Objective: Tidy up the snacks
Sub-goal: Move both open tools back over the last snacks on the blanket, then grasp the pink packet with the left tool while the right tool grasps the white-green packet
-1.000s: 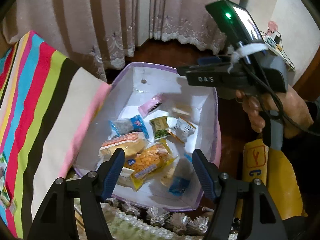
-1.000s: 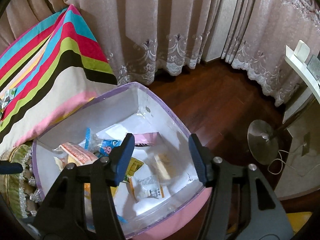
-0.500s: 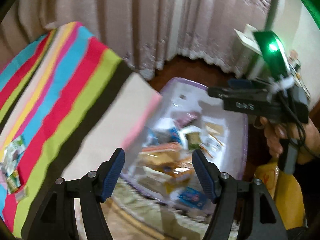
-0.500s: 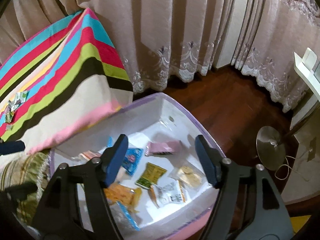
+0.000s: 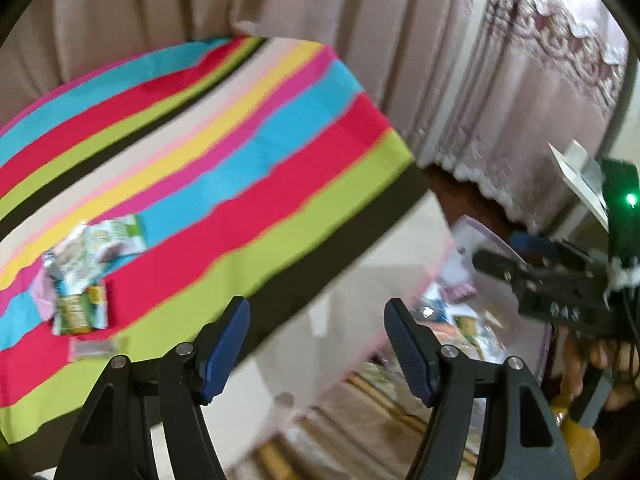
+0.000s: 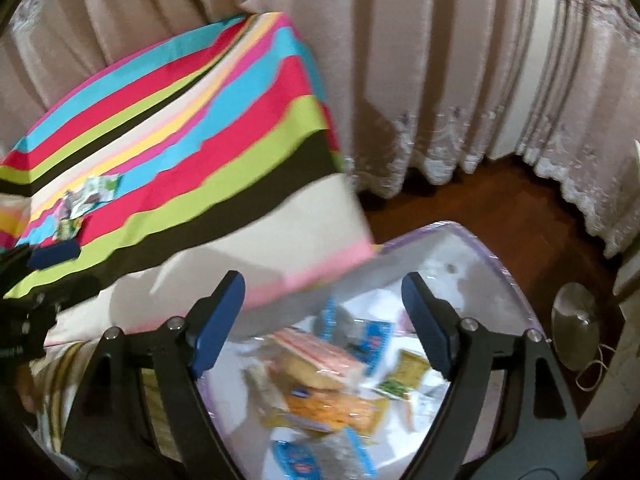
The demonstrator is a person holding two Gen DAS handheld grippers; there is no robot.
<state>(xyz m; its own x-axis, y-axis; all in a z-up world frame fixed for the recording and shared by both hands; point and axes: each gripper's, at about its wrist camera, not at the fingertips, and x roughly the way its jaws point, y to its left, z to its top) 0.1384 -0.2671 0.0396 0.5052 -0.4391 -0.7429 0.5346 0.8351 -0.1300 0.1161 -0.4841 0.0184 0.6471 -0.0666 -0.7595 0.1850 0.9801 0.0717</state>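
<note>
A small heap of snack packets (image 5: pixel 86 268) lies on the striped cloth (image 5: pixel 240 160) at the left; it also shows in the right wrist view (image 6: pixel 86 198). A white bin with a purple rim (image 6: pixel 480 240) holds several snack packets (image 6: pixel 320 384) below the cloth's edge. My left gripper (image 5: pixel 316 344) is open and empty above the cloth's near edge. My right gripper (image 6: pixel 324 320) is open and empty above the bin. The right gripper's body (image 5: pixel 560 292) shows at the right of the left wrist view.
Beige curtains (image 6: pixel 400 60) hang behind. Dark wood floor (image 6: pixel 460 200) lies beyond the bin. A round metal stand base (image 6: pixel 576 320) sits on the floor at right. A patterned fringed cover (image 5: pixel 380 400) lies below the striped cloth.
Both grippers have swung left, away from the bin toward the striped cloth. The packets on the cloth have come into view. Both grippers stay open and empty.
</note>
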